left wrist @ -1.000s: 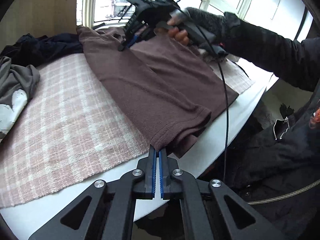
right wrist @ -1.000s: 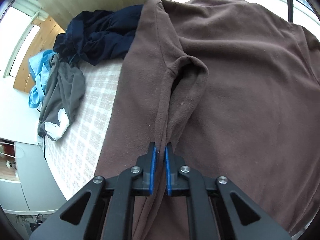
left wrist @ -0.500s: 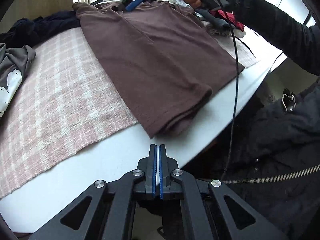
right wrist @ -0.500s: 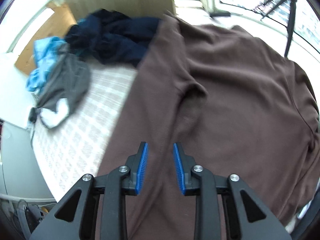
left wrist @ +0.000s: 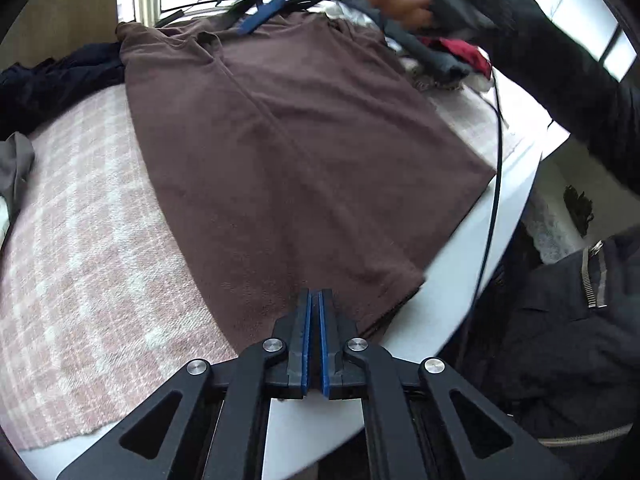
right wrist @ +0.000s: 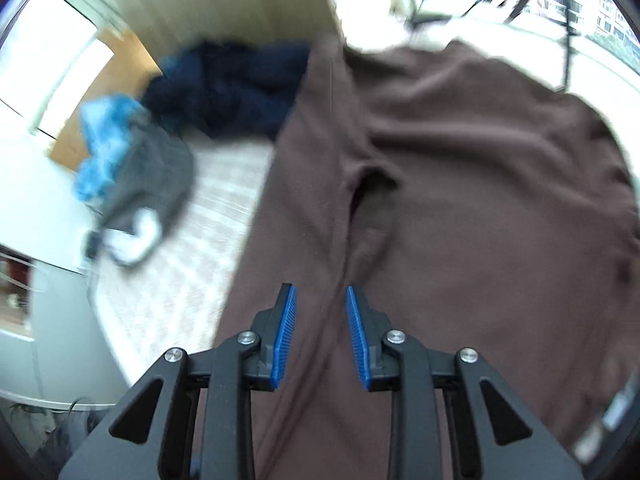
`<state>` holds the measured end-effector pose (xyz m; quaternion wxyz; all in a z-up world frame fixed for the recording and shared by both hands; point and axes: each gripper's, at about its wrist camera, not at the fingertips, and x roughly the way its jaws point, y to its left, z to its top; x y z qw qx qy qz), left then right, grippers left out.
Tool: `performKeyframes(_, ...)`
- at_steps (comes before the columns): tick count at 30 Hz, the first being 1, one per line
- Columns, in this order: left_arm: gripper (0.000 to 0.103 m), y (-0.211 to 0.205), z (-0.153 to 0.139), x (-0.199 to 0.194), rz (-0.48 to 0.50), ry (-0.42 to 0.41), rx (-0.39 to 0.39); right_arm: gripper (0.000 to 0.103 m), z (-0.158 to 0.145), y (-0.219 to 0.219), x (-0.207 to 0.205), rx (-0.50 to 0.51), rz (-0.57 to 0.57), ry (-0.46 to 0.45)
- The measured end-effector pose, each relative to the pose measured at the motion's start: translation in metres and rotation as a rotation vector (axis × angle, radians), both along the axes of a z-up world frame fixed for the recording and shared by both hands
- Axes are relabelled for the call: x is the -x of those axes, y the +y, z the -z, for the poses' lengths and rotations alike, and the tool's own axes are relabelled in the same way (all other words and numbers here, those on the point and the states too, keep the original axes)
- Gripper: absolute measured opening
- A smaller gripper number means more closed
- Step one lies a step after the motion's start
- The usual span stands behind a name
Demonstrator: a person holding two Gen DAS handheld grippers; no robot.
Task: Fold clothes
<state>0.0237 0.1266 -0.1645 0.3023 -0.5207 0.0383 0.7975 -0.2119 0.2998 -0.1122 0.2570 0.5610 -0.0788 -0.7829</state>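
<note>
A brown shirt (left wrist: pixel 304 140) lies flat on a pink plaid cloth (left wrist: pixel 88 240), its one side folded in along a lengthwise ridge. My left gripper (left wrist: pixel 315 294) hovers over the shirt's near hem corner, shut, with no fabric showing between its blue pads. In the right wrist view the same shirt (right wrist: pixel 460 200) fills the middle. My right gripper (right wrist: pixel 321 292) stands open above the folded sleeve ridge, which runs below the gap without touching the pads. The right gripper (left wrist: pixel 256 20) also shows blurred at the shirt's far end in the left wrist view, held by a hand (left wrist: pixel 400 0).
A navy garment (right wrist: pixel 232 84), a grey one (right wrist: pixel 152 184) and a light blue one (right wrist: pixel 104 148) are heaped beyond the shirt's left side. More clothes (left wrist: pixel 460 52) are piled at the far right. The white table edge (left wrist: pixel 460 280) curves by a dark jacket (left wrist: pixel 560 340); a cable (left wrist: pixel 494 184) hangs across.
My left gripper let go of the hem, drew back off the table, then came forward over the hem corner. My right gripper opened off the sleeve fold and rose.
</note>
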Motion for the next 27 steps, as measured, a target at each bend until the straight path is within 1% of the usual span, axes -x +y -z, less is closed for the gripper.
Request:
performKeyframes(1,0.003,-0.005,-0.010,0.000,-0.019,0.020,-0.013,0.027,-0.016,0.024,-0.014,0.027,0.036,0.026)
performKeyframes(2,0.003,-0.010,-0.020,0.001,-0.037,0.038,-0.028,0.030,-0.032,0.048,-0.028,0.055,0.074,0.051)
performKeyframes(3,0.004,-0.013,-0.029,0.001,-0.051,0.052,-0.046,0.033,-0.044,0.075,-0.045,0.068,0.120,0.075)
performKeyframes(4,0.004,-0.015,-0.038,0.002,-0.060,0.064,-0.068,0.039,-0.056,0.101,-0.061,0.081,0.167,0.099)
performKeyframes(5,0.004,-0.015,-0.045,0.003,-0.065,0.075,-0.086,0.042,-0.064,0.128,-0.081,0.079,0.216,0.125)
performKeyframes(7,0.008,-0.007,-0.057,0.013,-0.065,0.090,-0.107,0.042,-0.068,0.168,-0.116,0.050,0.307,0.147)
performKeyframes(9,0.012,0.017,-0.059,0.027,-0.032,0.089,-0.113,0.042,-0.062,0.200,-0.147,0.046,0.390,0.135)
performKeyframes(10,0.014,0.029,-0.058,0.033,-0.011,0.084,-0.117,0.042,-0.055,0.211,-0.159,0.060,0.417,0.118)
performKeyframes(12,0.014,0.052,-0.054,0.046,0.028,0.056,-0.121,0.042,-0.034,0.218,-0.173,0.075,0.426,0.069)
performKeyframes(13,0.014,0.064,-0.051,0.054,0.041,0.042,-0.115,0.042,-0.022,0.218,-0.176,0.051,0.432,0.050)
performKeyframes(15,0.014,0.087,-0.045,0.067,0.047,0.028,-0.065,0.042,0.001,0.214,-0.178,0.000,0.443,0.026)
performKeyframes(16,0.014,0.095,-0.043,0.073,0.045,0.027,-0.042,0.042,0.015,0.213,-0.176,0.001,0.440,0.012)
performKeyframes(18,0.014,0.104,-0.041,0.080,0.036,0.024,0.000,0.042,0.041,0.210,-0.171,0.004,0.435,-0.016)
performKeyframes(20,0.015,0.107,-0.043,0.084,0.021,0.022,0.020,0.042,0.062,0.206,-0.162,-0.032,0.435,-0.033)
performKeyframes(23,0.017,0.105,-0.045,0.091,-0.002,0.012,0.038,0.042,0.078,0.195,-0.150,-0.056,0.409,-0.017)
performKeyframes(25,0.021,0.100,-0.044,0.094,-0.017,0.007,0.054,0.042,0.076,0.192,-0.146,-0.115,0.398,0.054)
performKeyframes(27,0.021,0.095,-0.043,0.098,-0.030,0.000,0.066,0.042,0.076,0.186,-0.140,-0.152,0.377,0.077)
